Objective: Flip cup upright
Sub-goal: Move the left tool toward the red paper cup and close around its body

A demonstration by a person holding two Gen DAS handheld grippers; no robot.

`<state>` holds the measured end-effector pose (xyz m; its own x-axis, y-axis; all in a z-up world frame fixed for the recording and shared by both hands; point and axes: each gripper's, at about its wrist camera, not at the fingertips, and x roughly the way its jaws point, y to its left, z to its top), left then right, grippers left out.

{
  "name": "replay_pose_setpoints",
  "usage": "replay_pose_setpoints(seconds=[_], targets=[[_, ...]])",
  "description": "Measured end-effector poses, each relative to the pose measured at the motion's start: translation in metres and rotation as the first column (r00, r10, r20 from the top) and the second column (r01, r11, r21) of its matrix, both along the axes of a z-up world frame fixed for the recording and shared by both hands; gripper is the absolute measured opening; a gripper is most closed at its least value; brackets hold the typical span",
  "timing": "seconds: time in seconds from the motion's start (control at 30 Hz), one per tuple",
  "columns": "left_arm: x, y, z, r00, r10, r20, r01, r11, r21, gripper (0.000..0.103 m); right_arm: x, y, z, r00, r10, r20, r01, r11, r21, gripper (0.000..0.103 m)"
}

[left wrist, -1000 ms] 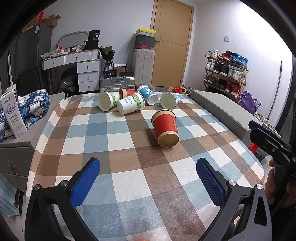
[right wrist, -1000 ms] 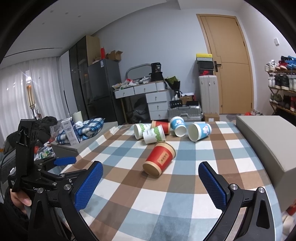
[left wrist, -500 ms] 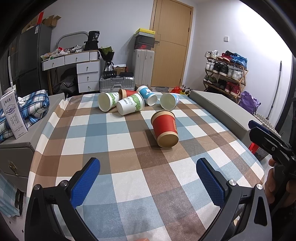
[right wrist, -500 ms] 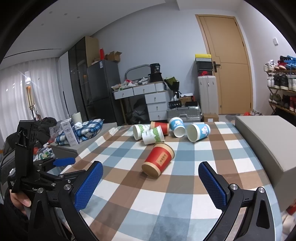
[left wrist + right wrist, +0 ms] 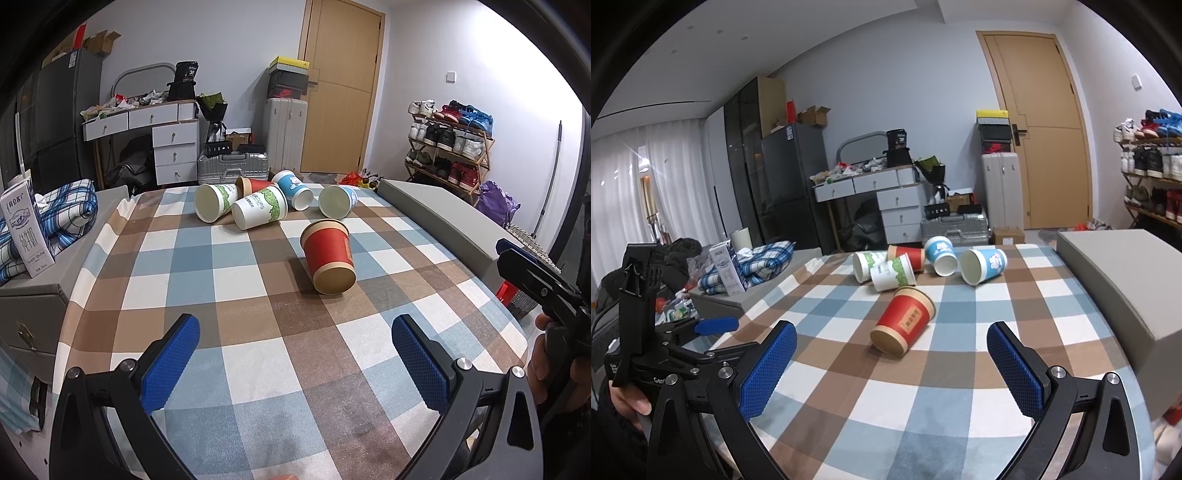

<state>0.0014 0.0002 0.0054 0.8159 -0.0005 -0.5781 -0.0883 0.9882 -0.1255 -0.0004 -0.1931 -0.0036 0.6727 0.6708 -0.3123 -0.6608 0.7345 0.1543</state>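
A red paper cup (image 5: 328, 254) lies on its side in the middle of the checked tablecloth (image 5: 221, 295), its base toward me; it also shows in the right wrist view (image 5: 905, 321). Behind it several more cups lie tipped over in a cluster (image 5: 258, 206), green-and-white, red and blue ones, also in the right wrist view (image 5: 923, 262). My left gripper (image 5: 295, 365) is open and empty, well short of the red cup. My right gripper (image 5: 892, 363) is open and empty, just short of the red cup.
A grey box (image 5: 443, 218) lines the table's right side. A grey cabinet top on the left carries a milk carton (image 5: 26, 229) and a folded plaid cloth (image 5: 66, 210). Drawers, suitcases, a door and a shoe rack stand behind the table.
The right gripper's view has tilted slightly, with the red cup now a little lower in it. The left gripper and the cups have not moved.
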Motion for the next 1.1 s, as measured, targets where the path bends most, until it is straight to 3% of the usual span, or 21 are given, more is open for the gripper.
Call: replay_pose_setpoints(seconds=[0.37, 0.67, 1.1], targets=[[0.01, -0.004, -0.01, 0.999, -0.017, -0.033, 0.017, 1.0, -0.016, 0.101, 0.01, -0.002, -0.01, 0.999, -0.032, -0.042, 0.032, 0.999, -0.01, 0.103], [0.049, -0.009, -0.02, 0.995, -0.035, -0.098, 0.031, 0.998, -0.046, 0.101, 0.034, -0.005, -0.016, 0.993, -0.08, -0.085, 0.078, 0.997, -0.029, 0.103], [0.111, -0.013, -0.04, 0.98, -0.057, -0.189, 0.029, 0.989, -0.145, 0.101, 0.066, -0.018, -0.028, 0.98, -0.124, -0.155, 0.124, 0.992, -0.012, 0.103]])
